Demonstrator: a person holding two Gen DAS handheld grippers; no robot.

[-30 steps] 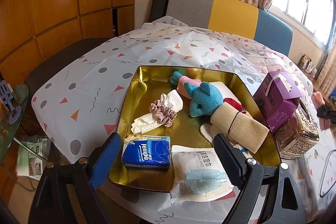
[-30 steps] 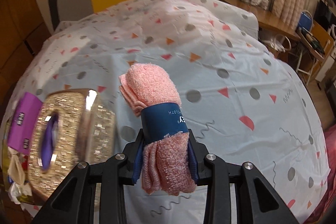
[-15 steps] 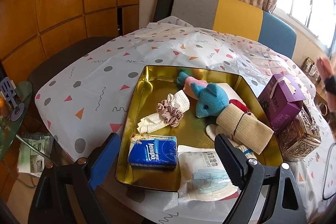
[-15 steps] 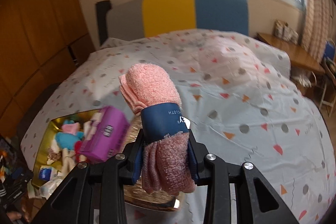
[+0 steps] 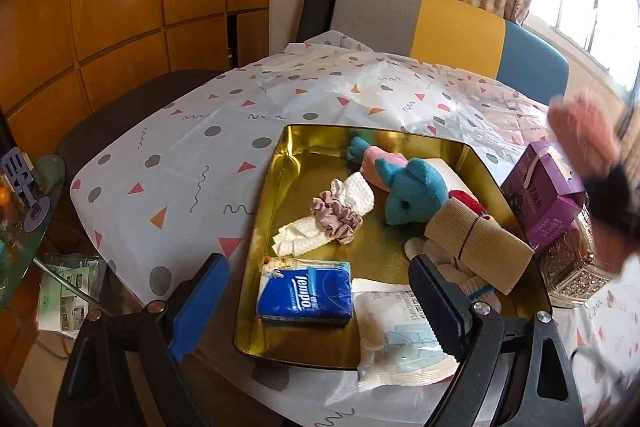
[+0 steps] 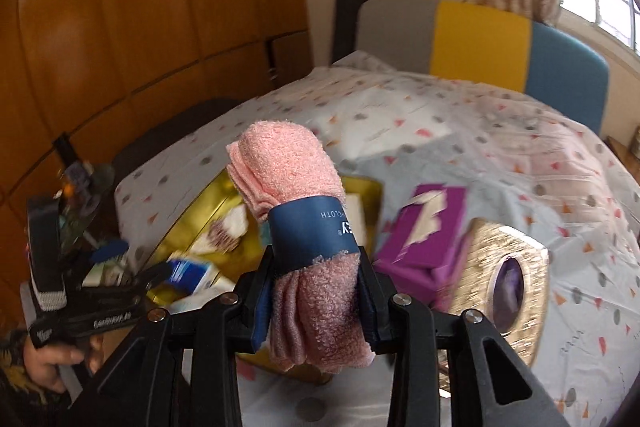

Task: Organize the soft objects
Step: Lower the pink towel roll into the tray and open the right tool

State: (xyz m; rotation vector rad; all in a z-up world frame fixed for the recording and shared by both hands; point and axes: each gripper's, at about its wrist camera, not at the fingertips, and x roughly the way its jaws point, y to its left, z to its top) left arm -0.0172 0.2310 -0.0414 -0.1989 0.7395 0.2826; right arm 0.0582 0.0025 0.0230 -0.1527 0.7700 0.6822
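Note:
My right gripper (image 6: 316, 297) is shut on a rolled pink towel (image 6: 288, 179) with a blue paper band, held upright in the air above the table. The same pink towel (image 5: 580, 133) shows blurred at the right edge of the left wrist view. A gold tray (image 5: 276, 187) holds a blue plush toy (image 5: 412, 193), a white cloth with a scrunchie (image 5: 334, 217), a blue tissue pack (image 5: 306, 293), a beige rolled cloth (image 5: 476, 247) and a wipes packet (image 5: 400, 343). My left gripper (image 5: 316, 301) hovers open over the tray's near edge with nothing held.
A purple box (image 5: 548, 195) and a glittery gold tissue box (image 6: 504, 279) stand right of the tray. The patterned tablecloth (image 5: 192, 163) covers the table. A grey, yellow and blue chair (image 5: 440, 27) is behind it. A glass side table (image 5: 24, 223) stands at left.
My right gripper swung left with the pink towel, from open tablecloth to beside the gold tray and boxes. The towel now enters the left wrist view. My left gripper stayed put.

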